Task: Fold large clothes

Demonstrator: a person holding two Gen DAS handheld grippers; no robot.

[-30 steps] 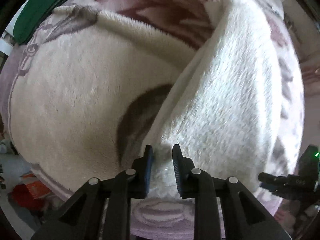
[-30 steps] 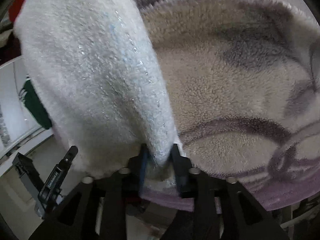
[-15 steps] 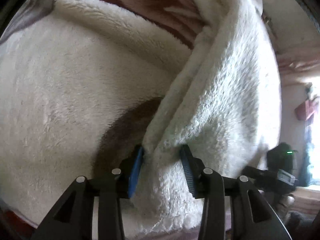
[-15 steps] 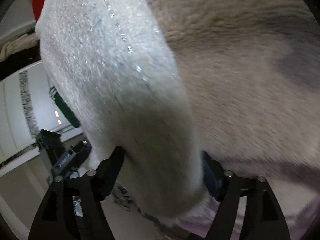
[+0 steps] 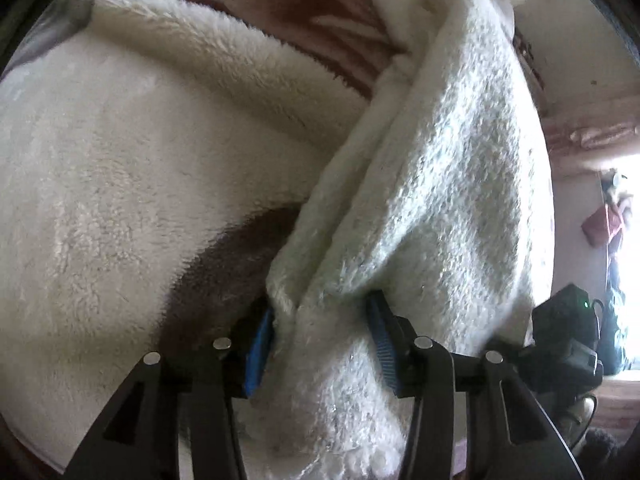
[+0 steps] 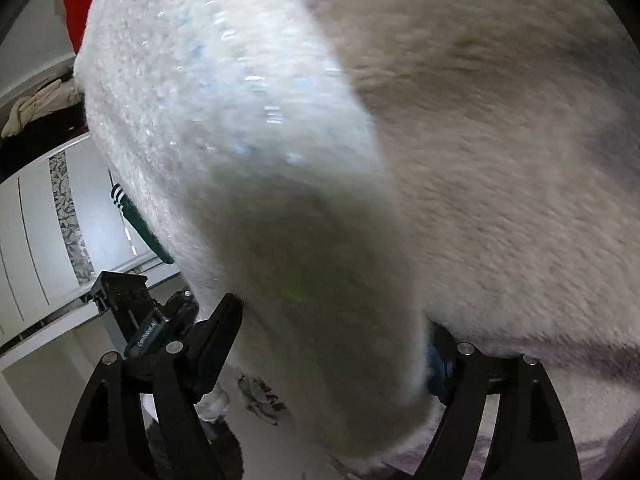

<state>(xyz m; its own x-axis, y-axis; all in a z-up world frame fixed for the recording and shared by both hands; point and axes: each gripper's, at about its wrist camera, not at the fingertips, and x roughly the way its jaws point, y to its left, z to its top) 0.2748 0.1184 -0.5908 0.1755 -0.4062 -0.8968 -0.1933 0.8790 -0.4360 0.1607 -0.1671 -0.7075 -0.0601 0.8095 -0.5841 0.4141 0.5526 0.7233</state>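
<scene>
A white fluffy garment [image 5: 420,200] hangs as a thick fold over a cream blanket [image 5: 120,160] with brown and mauve patterns. My left gripper [image 5: 320,320] points steeply down at the blanket. Its jaws are opening, and the garment's bunched edge lies loosely between the blue pads [image 5: 258,344]. In the right wrist view the same garment [image 6: 224,100] is blurred and drapes down between the fingers of my right gripper [image 6: 332,336]. That gripper stands wide open, its left finger [image 6: 218,328] clear of the cloth. The blanket [image 6: 500,160] fills the right side.
The other gripper's black body [image 5: 560,340] shows at the right, beside a bright window [image 5: 628,260]. In the right wrist view a black gripper body [image 6: 136,320], a green garment with white stripes [image 6: 136,216], a red cloth [image 6: 80,0] and white cupboard doors [image 6: 32,240] lie left.
Both grippers have sunk toward the blanket. Both were pinched tight on the garment's edge; their jaws have spread, the right one far wider, and the fold now sits slack between them.
</scene>
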